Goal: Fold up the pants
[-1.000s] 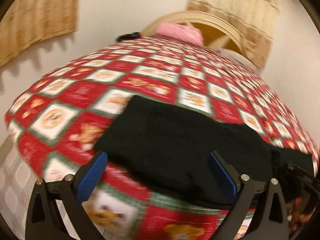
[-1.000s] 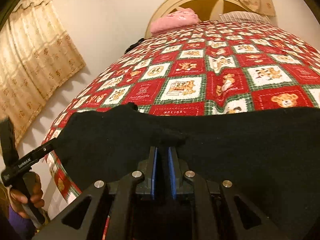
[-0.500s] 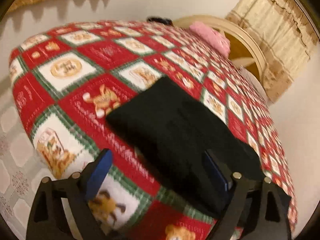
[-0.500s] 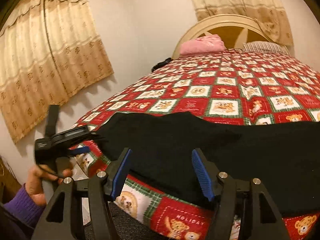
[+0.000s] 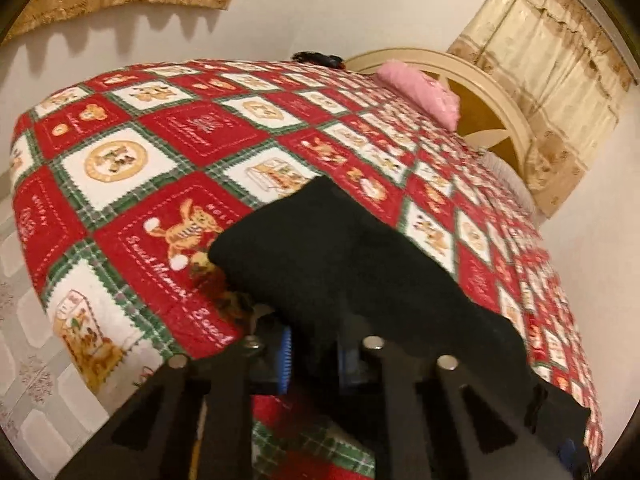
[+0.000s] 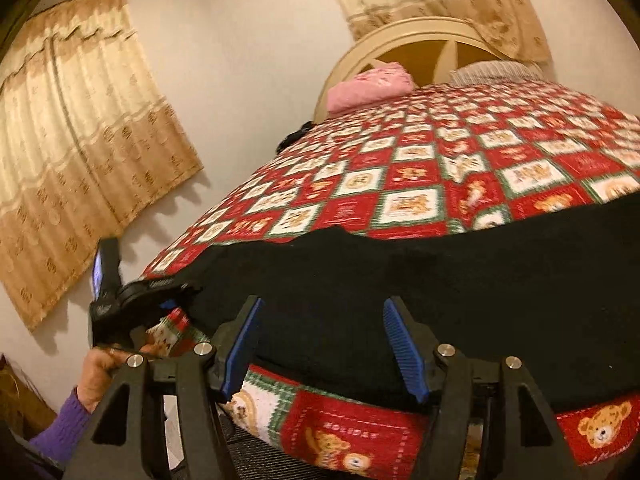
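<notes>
The black pants (image 5: 344, 264) lie flat along the near edge of the bed; in the right wrist view they (image 6: 440, 288) span from left to right. My left gripper (image 5: 314, 356) is shut on the near edge of the pants at their left end; it also shows in the right wrist view (image 6: 168, 304), pinching the cloth. My right gripper (image 6: 324, 352) is open and empty, its blue pads (image 6: 402, 354) just above the pants' near edge.
The bed carries a red, white and green teddy-bear quilt (image 5: 168, 168). A pink pillow (image 6: 368, 88) and a cream headboard (image 6: 424, 36) are at the far end. Curtains (image 6: 72, 168) hang on the left wall. Tiled floor (image 5: 24, 352) lies left of the bed.
My left gripper has closed on the near edge of the pants. My right gripper let go of the pants, opened and drew back slightly.
</notes>
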Demonstrator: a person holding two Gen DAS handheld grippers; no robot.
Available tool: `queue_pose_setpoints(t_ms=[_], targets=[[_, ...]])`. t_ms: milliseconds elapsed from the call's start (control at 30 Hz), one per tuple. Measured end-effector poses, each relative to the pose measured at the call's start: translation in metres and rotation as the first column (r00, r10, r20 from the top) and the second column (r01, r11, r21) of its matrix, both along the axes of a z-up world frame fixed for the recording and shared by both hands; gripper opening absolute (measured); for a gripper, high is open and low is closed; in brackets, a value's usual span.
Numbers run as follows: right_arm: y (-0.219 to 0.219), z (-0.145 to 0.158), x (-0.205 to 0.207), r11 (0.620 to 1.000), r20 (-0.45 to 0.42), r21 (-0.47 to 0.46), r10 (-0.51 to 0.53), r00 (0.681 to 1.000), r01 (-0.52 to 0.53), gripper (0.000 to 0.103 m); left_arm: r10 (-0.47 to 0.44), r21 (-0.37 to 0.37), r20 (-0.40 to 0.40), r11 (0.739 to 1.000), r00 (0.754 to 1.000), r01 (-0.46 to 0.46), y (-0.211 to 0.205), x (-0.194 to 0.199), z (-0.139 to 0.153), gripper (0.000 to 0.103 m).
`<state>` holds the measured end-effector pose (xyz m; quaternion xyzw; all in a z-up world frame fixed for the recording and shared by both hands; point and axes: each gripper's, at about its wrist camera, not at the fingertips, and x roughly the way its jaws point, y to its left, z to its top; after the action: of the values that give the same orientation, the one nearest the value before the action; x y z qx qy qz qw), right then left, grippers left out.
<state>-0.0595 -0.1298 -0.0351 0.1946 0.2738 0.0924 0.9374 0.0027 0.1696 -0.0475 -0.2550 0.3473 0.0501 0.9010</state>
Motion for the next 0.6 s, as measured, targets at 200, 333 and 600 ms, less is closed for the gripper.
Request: queue_pose_setpoints(t_ms=[200, 333, 600], targets=[[-0.056, 0.005, -0.014, 0.983, 0.005, 0.054, -0.174, 0.985, 0.174, 0.064, -0.153, 0.148, 0.154, 0.98, 0.976, 0.13, -0.043, -0.008, 0.044, 0.012], [-0.093, 0.003, -0.018, 0.962, -0.008, 0.094, -0.258, 0.966, 0.258, 0.064, -0.372, 0.282, 0.25, 0.911, 0.894, 0.3, -0.108, -0.027, 0.079, 0.012], [-0.143, -0.001, -0.044, 0.915, -0.018, 0.146, -0.379, 0.925, 0.377, 0.064, -0.751, 0.41, 0.234, 0.653, 0.618, 0.637, -0.256, -0.059, 0.078, 0.012]])
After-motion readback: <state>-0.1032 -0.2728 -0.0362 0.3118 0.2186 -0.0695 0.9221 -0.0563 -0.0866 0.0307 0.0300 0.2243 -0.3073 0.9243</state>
